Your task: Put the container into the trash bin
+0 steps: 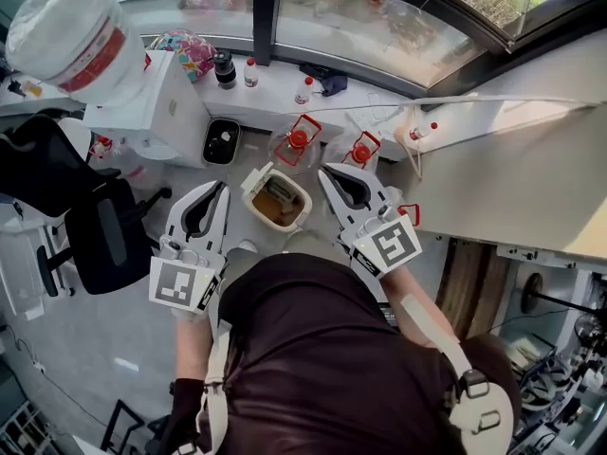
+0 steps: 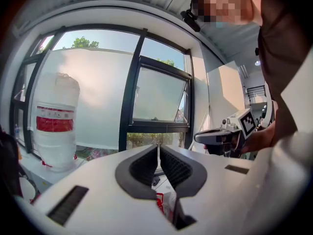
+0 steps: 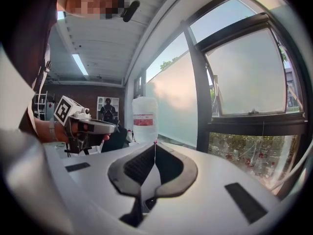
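Left gripper (image 1: pixel 217 191): held in the person's left hand above the floor, jaws pressed together with nothing between them, as its own view confirms (image 2: pixel 158 149); marker cube (image 1: pixel 185 287) at its rear. Right gripper (image 1: pixel 328 172): held in the right hand, level with the left and apart from it, jaws likewise closed on nothing (image 3: pixel 155 146); marker cube (image 1: pixel 391 245) at its rear. Trash bin (image 1: pixel 300 197): cream-rimmed, open, brown inside, standing on the floor between and beyond the two gripper tips, near the foot of the wall under the window ledge. Container (image 1: pixel 282 193): a boxy brownish shape lying inside the bin appears to be it; too small for detail. Black bin (image 1: pixel 222 141): on the floor against the wall, left of the trash bin. Two clear bags with red items (image 1: pixel 298 141) (image 1: pixel 361 150): on the floor at the wall, behind the trash bin. Large white jug with red label (image 1: pixel 71 31): standing on a white desk at the head view's upper left. Small bottles (image 1: pixel 250 72): on the window ledge. Black office chair (image 1: pixel 90 221): on the floor at left, well apart from the bin.
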A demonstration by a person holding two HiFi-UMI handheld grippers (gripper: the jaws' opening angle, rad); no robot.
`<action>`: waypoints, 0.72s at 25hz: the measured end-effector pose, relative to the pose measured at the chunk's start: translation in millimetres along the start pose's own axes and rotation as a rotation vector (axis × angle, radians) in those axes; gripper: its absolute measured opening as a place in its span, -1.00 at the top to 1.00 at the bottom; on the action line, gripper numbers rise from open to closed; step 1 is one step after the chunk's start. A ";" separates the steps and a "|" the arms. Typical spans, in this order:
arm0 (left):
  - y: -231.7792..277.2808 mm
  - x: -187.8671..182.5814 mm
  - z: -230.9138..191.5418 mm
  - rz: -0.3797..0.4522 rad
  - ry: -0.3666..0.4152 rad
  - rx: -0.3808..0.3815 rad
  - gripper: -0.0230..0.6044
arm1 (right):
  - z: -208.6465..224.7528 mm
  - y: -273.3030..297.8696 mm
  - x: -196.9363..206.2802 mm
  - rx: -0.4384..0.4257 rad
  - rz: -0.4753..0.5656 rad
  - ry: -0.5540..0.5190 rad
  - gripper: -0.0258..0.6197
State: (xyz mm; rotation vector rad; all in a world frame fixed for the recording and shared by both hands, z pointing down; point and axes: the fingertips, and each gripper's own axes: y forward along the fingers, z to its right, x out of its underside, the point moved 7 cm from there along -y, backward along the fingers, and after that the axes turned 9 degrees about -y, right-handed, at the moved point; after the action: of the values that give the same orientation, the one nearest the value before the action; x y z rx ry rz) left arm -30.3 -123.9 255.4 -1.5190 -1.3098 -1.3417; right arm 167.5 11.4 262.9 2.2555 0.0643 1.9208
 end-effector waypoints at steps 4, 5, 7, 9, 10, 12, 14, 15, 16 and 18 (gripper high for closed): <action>0.3 -4.0 1.9 0.004 0.037 -0.005 0.90 | -3.5 0.5 -3.8 0.000 0.010 -0.021 0.87; 0.0 -5.2 2.9 0.007 0.045 -0.005 0.90 | -4.3 0.5 -4.8 0.000 0.011 -0.026 0.87; -1.4 -7.3 5.4 0.010 0.062 -0.003 0.90 | -6.0 0.3 -6.1 0.000 0.015 -0.032 0.87; -3.0 -7.2 8.4 0.002 0.076 -0.005 0.90 | -7.9 -0.1 -6.1 -0.001 0.021 -0.033 0.87; -3.6 -6.8 9.5 -0.003 0.083 -0.007 0.90 | -8.7 0.2 -5.9 -0.001 0.023 -0.032 0.87; -4.5 -6.5 10.1 -0.009 0.088 -0.013 0.90 | -9.4 1.3 -5.3 -0.003 0.020 -0.030 0.87; -6.1 -6.7 10.6 -0.009 0.088 -0.017 0.90 | -9.1 2.0 -4.4 -0.002 0.015 -0.022 0.87; -7.1 -6.6 11.0 -0.008 0.089 -0.019 0.90 | -8.8 2.2 -3.7 -0.003 0.014 -0.017 0.87; -8.0 -6.4 11.4 -0.008 0.090 -0.022 0.90 | -8.4 2.3 -3.1 -0.003 0.013 -0.012 0.87; -9.5 -5.9 11.7 -0.008 0.089 -0.029 0.90 | -7.9 2.8 -2.3 -0.007 0.013 -0.007 0.87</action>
State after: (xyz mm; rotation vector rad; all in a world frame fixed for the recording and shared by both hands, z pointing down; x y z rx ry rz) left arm -36.3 -112.0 246.2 -1.4577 -1.2463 -1.4228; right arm 159.1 9.2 262.4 2.2636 0.0420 1.9159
